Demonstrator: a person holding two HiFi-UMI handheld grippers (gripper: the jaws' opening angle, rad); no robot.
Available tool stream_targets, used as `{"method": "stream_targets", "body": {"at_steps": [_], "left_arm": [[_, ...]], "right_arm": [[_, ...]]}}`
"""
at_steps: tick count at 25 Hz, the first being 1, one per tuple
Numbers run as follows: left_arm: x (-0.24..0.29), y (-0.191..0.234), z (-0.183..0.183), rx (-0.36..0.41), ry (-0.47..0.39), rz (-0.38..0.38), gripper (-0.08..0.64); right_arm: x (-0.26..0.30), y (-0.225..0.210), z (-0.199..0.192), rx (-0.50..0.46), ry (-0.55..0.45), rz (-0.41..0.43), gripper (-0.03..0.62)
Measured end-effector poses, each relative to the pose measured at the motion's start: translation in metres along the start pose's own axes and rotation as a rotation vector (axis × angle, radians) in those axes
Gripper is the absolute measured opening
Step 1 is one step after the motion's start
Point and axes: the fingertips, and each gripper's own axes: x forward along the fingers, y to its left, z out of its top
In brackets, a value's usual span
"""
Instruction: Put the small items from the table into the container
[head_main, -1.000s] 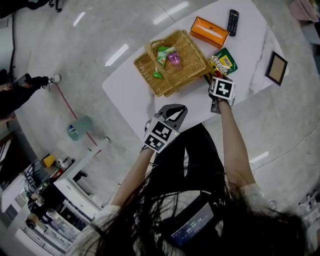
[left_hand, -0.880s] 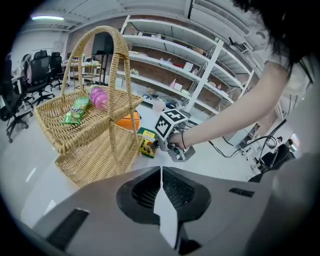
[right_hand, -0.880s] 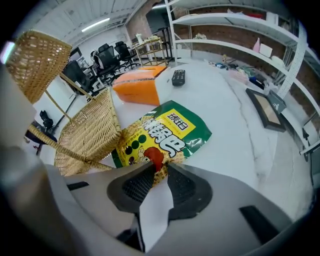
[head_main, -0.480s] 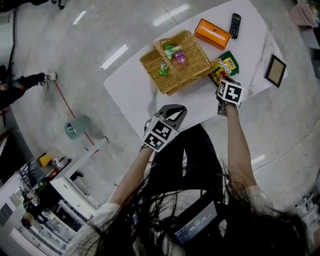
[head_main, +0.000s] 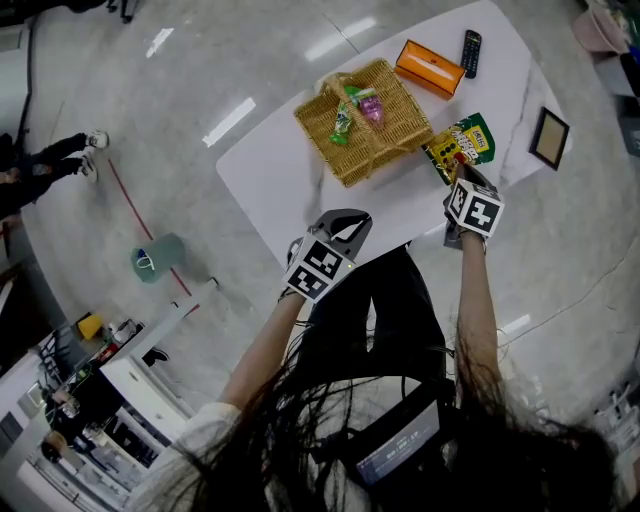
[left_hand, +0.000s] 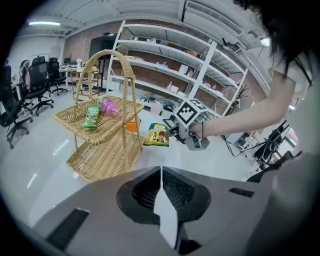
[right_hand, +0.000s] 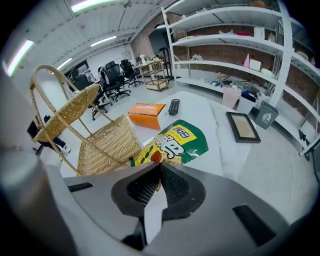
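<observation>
A green and yellow snack bag (head_main: 464, 143) (right_hand: 175, 141) hangs by its lower edge from my right gripper (head_main: 459, 171) (right_hand: 160, 167), a little above the white table (head_main: 270, 180). The jaws are closing, and their pads pinch the bag. In the left gripper view the bag (left_hand: 157, 135) dangles beside the wicker basket (left_hand: 100, 145). The basket (head_main: 372, 135) has a handle and holds a green packet (head_main: 342, 122) and a pink item (head_main: 372, 106). My left gripper (head_main: 345, 222) (left_hand: 161, 172) is shut on nothing near the table's front edge.
An orange box (head_main: 430, 68) and a black remote (head_main: 471, 52) lie behind the basket. A framed picture (head_main: 551, 138) sits at the table's right end. A teal object (head_main: 158, 256) stands on the floor to the left.
My right gripper has closed on the snack bag and lifted it off the table, drifting right. The left gripper has hardly shifted.
</observation>
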Motion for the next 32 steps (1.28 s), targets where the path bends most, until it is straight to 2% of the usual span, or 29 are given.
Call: {"method": "stream_targets", "body": {"at_steps": [5,12,23,32], "left_arm": [[-0.016,-0.002,-0.012,-0.002,-0.008,0.009,0.011],[-0.040,-0.011,-0.033,-0.010,-0.022,0.014,0.011],[-0.087,-0.023,-0.079,-0.056,-0.047,0.049,0.011],[-0.125,-0.012,-0.120,-0.121,-0.064,0.102,0.011]], "right_arm": [[-0.032,0.005,-0.013,0.009,-0.029,0.008,0.023],[-0.074,0.036,-0.039,0.003,-0.039,0.055,0.023],[-0.123,0.143,-0.090,-0.092,-0.007,0.224,0.023],[-0.125,0.233,-0.118,-0.200,0.047,0.353,0.023]]}}
